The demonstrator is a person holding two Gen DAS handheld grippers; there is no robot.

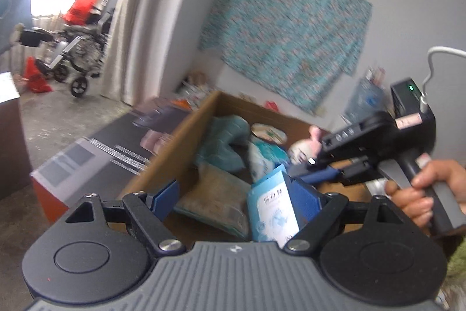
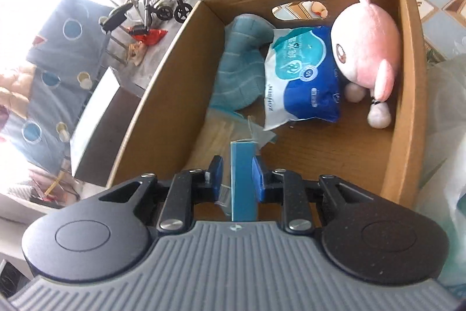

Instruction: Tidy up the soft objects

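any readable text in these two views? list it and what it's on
"10": small round badge on the blue-and-white soft wipes pack in the cardboard box.
Large Chinese characters on that pack: too warped to read.
Chinese heading on the light blue flat packet held in the right gripper: blurred.
Digits on the right gripper's black body: unreadable.

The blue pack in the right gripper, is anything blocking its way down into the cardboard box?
Nothing visible blocks it. The blue pack hangs over bare box floor; the wipes bag, teal cloth and pink plush lie further in.
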